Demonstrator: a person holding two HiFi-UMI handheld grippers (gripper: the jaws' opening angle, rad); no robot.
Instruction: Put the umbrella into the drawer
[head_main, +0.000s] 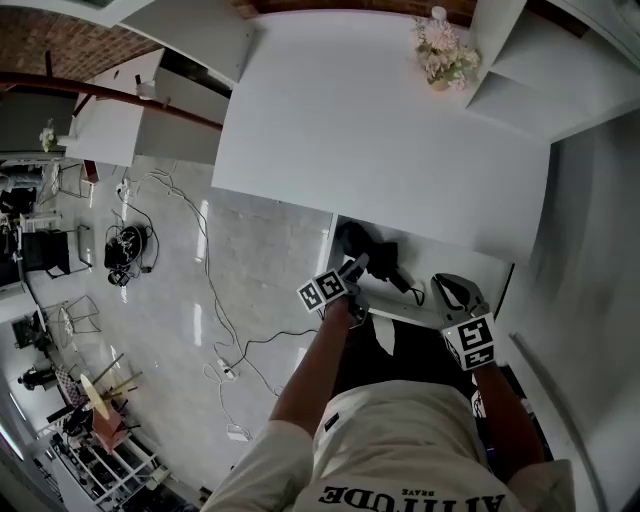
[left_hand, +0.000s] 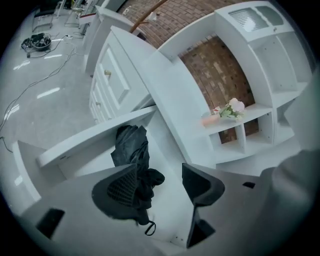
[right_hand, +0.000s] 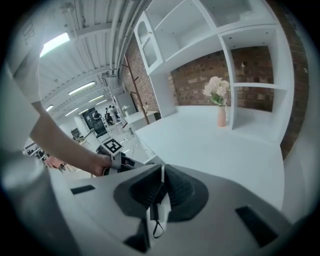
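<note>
So the black umbrella (head_main: 370, 250) (left_hand: 131, 150) was lying crumpled inside the open drawer (head_main: 470, 262) (left_hand: 90, 135), just below the white counter (head_main: 360, 120). L gripper (head_main: 355, 268) (left_hand: 160, 182) hovered right over it w/ jaws spread apart, nothing btwn them. R gripper (head_main: 450, 288) (right_hand: 161, 187) was by the drawer's right side, jaws squeezed together, empty afaict.

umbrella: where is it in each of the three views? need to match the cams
Head view: the umbrella is a black bundle just below centre, in the open drawer under the counter edge.
Left gripper view: lower centre-left, lying in the drawer.
Right gripper view: not clearly in it.
Shared landmark: the pink flowers, on the counter in all three views.
</note>
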